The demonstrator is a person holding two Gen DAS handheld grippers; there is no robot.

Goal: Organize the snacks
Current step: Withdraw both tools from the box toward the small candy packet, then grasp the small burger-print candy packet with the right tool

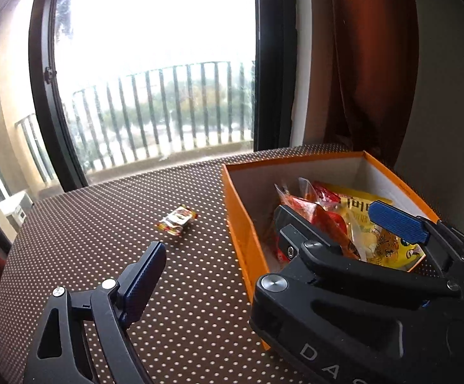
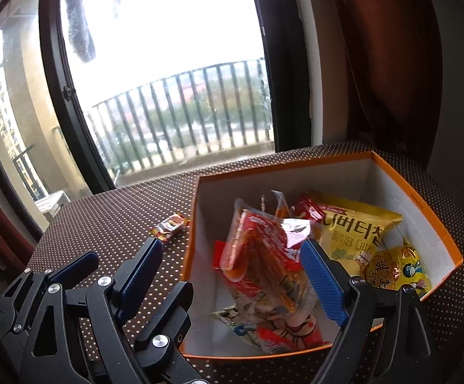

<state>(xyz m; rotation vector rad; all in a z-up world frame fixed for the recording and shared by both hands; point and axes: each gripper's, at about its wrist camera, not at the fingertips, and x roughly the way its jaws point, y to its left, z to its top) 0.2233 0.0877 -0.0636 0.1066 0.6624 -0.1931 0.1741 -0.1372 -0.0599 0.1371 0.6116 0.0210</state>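
One snack packet (image 1: 177,224) on table (image 1: 104,224), perhaps five in box (image 1: 251,249); both grippers' fingers (image 2: 323,283) wide, empty.

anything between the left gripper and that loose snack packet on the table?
Nothing. In the left wrist view, only bare dotted tablecloth lies between the open left gripper and the packet.

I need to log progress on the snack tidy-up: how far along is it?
Mostly done: several packets, including the yellow butter chip bag, already lie in the orange box. Nothing is in hand; the left gripper and right gripper are both open. Left: one small snack packet on the dotted tablecloth.
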